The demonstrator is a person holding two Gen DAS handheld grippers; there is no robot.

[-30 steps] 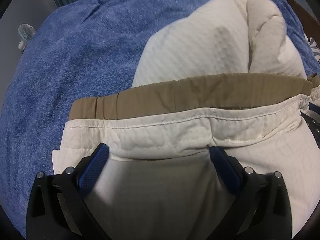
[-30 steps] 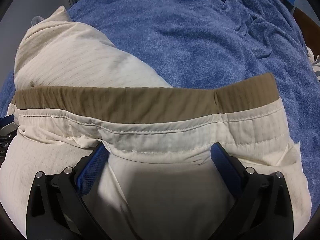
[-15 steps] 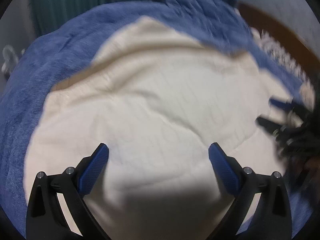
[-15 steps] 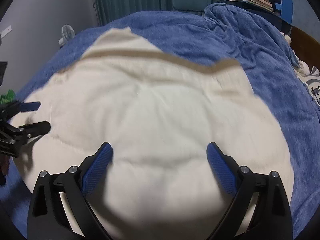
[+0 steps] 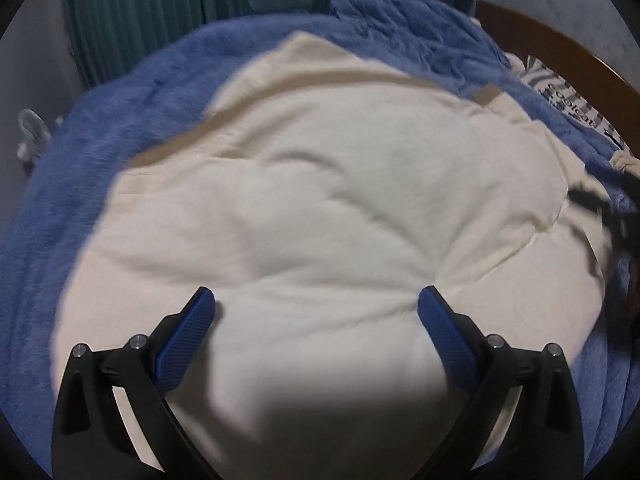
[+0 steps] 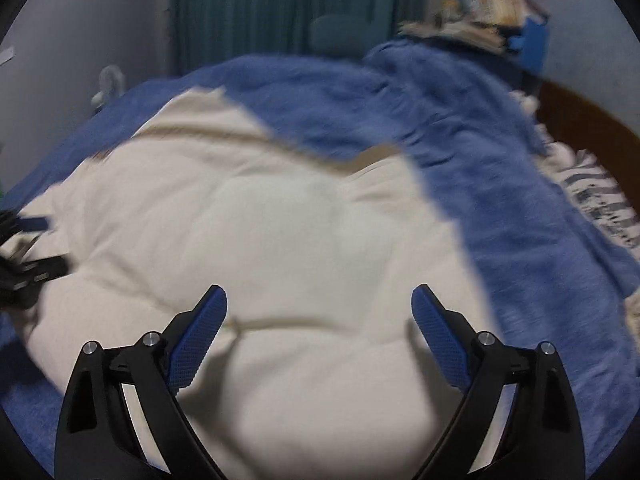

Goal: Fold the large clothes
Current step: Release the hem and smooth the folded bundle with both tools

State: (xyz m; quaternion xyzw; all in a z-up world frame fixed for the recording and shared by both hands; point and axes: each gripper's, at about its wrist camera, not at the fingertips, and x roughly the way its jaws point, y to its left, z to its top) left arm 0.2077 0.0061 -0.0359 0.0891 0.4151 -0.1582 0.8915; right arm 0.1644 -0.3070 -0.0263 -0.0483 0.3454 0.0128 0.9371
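Note:
A large cream garment point(image 5: 320, 208) with a tan waistband point(image 5: 192, 132) lies folded on a blue blanket point(image 5: 80, 184). It also shows in the right wrist view point(image 6: 272, 232), its tan band point(image 6: 360, 160) at the far edge. My left gripper point(image 5: 316, 312) is open and empty above the garment's near part. My right gripper point(image 6: 320, 308) is open and empty above the same garment. The right gripper shows blurred at the right edge of the left wrist view point(image 5: 612, 216). The left gripper shows at the left edge of the right wrist view point(image 6: 28, 268).
The blue blanket point(image 6: 520, 208) covers a bed with a brown wooden headboard point(image 5: 560, 48). A striped pillow point(image 6: 604, 192) lies at the right. Green curtains point(image 6: 280, 12), a chair and a shelf of books point(image 6: 480, 8) stand behind. A small white fan point(image 5: 32, 132) sits at the left.
Both grippers have pulled up and back from the waistband. The garment now lies flat with the tan band at its far edge. The views are motion-blurred.

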